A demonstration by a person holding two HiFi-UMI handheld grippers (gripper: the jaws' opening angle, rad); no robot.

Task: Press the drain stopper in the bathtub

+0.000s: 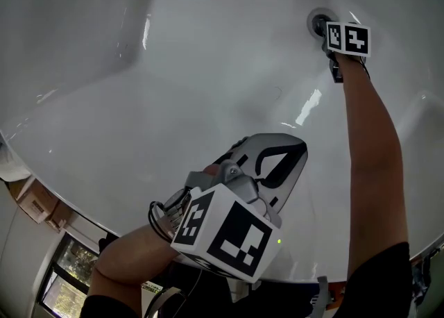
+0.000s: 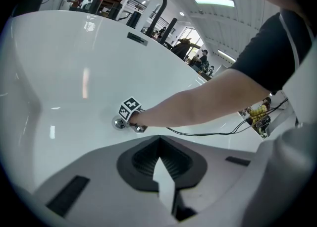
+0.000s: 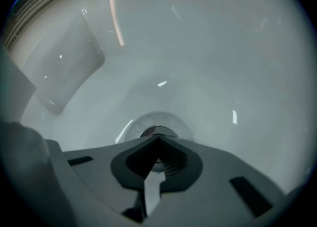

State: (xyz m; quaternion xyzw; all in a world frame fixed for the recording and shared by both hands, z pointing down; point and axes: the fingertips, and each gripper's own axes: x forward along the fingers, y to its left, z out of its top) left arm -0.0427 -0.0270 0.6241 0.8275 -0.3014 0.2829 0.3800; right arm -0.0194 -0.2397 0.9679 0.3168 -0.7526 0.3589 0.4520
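Your right tongs (image 3: 157, 145): jaws closed together, tips over the near edge of the round chrome drain stopper (image 3: 154, 132), set in the white bathtub (image 3: 223, 62) floor. Contact cannot be confirmed.

We saw the bathtub (image 1: 173, 67) as smooth, glossy white, throwing bright reflections. The drain stopper (image 3: 156, 133) looked like polished, shiny metal. The left gripper (image 2: 159, 144) and right gripper (image 3: 157, 144) had matt grey plastic shells with dark ribbed pads (image 2: 173, 160), and their marker cubes (image 1: 229, 233) looked matt
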